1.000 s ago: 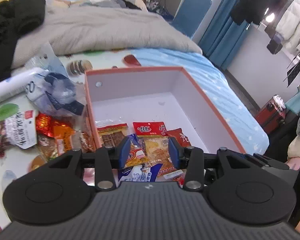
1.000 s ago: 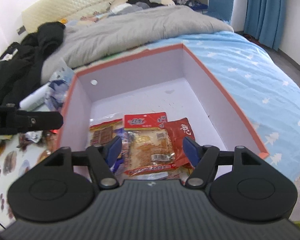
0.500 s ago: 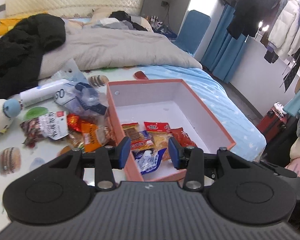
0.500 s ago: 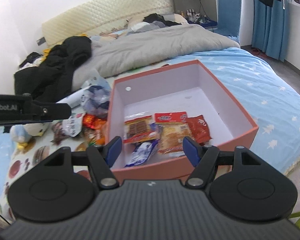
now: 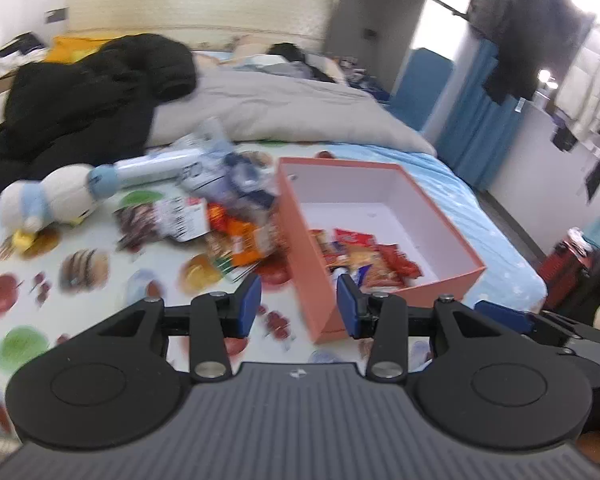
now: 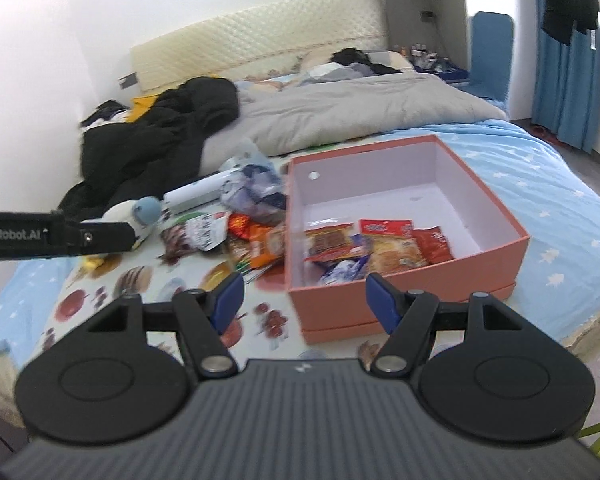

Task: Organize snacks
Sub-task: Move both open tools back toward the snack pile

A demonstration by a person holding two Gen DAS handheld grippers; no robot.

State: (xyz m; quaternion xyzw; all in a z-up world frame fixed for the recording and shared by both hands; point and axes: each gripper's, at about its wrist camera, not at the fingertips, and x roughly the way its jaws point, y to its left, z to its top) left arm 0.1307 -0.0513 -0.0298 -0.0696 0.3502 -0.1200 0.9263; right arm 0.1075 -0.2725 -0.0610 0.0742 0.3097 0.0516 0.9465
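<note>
Bed (image 6: 560, 184); both tools (image 5: 298, 300) (image 6: 302, 298) agape, empty.

Both claws, L (image 5: 298, 304) & R (image 6: 302, 300), pulled back from the box (image 6: 404, 296); whole box now visible.

Both grippers, left gripper (image 5: 298, 304) and right gripper (image 6: 304, 300), share one build: ribbed dark-grey body, black linkage arms with silver screws, round black discs at the sides, and blue fingers (image 5: 249, 303). White "Robot.AI" lettering marks a black bar.
</note>
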